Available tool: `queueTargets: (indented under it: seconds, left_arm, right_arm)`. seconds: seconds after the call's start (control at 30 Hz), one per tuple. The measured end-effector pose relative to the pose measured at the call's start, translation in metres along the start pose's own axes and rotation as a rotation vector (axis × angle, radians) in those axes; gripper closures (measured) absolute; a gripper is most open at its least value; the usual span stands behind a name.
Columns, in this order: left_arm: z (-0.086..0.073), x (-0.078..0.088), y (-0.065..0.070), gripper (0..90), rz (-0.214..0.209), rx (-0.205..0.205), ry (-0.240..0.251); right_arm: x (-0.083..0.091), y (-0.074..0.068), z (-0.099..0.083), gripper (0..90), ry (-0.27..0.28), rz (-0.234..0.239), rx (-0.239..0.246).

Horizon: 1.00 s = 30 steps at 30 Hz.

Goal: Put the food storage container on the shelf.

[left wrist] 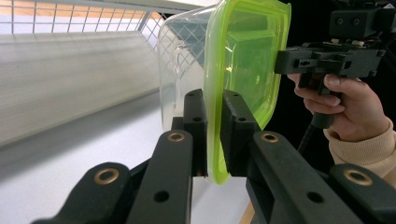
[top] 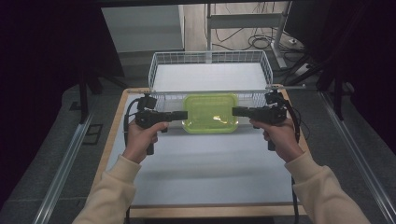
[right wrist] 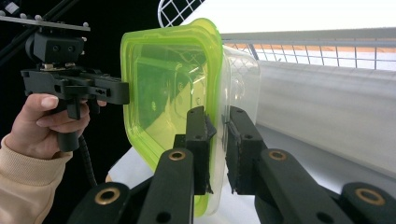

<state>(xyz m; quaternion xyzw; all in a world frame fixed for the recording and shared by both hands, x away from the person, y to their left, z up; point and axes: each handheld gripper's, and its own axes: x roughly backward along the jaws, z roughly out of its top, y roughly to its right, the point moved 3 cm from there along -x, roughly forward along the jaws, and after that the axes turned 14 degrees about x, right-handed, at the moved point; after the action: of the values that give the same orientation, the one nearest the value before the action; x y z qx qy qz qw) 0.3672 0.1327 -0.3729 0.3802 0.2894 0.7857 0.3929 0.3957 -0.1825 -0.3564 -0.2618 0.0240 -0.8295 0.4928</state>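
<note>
High view: we are clamping the green-lidded container [top: 210,113] between left gripper [top: 183,115] and right gripper [top: 236,111], keeping it level beside the wire basket [top: 210,58].

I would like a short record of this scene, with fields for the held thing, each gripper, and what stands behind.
held thing: clear container with green lid, carried between the two grippers
left gripper: shut on the lid's rim at the container's left side
right gripper: shut on the lid's rim at the right side
container contents: nothing visible through the wall
behind: white wire basket at the far edge of the table
hands: one on each gripper handle, cream sleeves
</note>
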Motion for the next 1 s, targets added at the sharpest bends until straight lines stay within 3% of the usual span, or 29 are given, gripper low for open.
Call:
queueTargets:
  seconds: [0.43, 1.0]
  left_arm:
    - [0.026, 0.006, 0.006, 82.3, 0.023, -0.015, 0.012]
    - [0.060, 0.001, 0.015, 82.3, 0.041, -0.030, 0.018]
  right_arm:
    - [-0.003, 0.003, 0.029, 80.5, -0.005, -0.007, 0.021]
    - [-0.004, 0.020, 0.058, 80.6, 0.015, -0.025, 0.001]
